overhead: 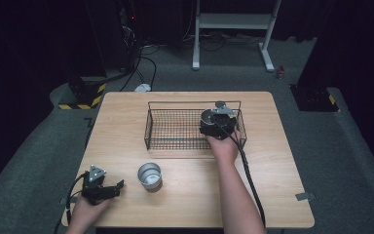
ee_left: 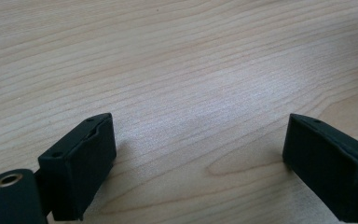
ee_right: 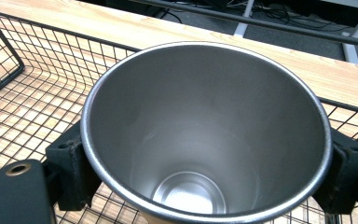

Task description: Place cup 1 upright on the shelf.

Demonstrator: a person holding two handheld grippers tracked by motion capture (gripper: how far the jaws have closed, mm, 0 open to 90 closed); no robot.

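My right gripper point(overhead: 217, 122) is over the right end of the black wire basket point(overhead: 175, 127), shut on a steel cup point(ee_right: 205, 135) held upright between its jaws. The right gripper view looks down into the cup's empty inside, with basket mesh point(ee_right: 32, 107) below it. A second steel cup point(overhead: 149, 175) stands upright on the wooden table point(overhead: 126, 117), in front of the basket. My left gripper point(overhead: 108, 190) rests near the table's front left corner, open, nothing between its jaws; the left gripper view shows bare wood point(ee_left: 191, 93) between them.
The basket sits at the table's middle back, its left part holding nothing. Behind the table are a white stand's legs point(overhead: 268, 58), cables and a yellow-black striped block point(overhead: 85, 95) on the grey floor. A cable point(overhead: 251, 180) trails from the right gripper along the forearm.
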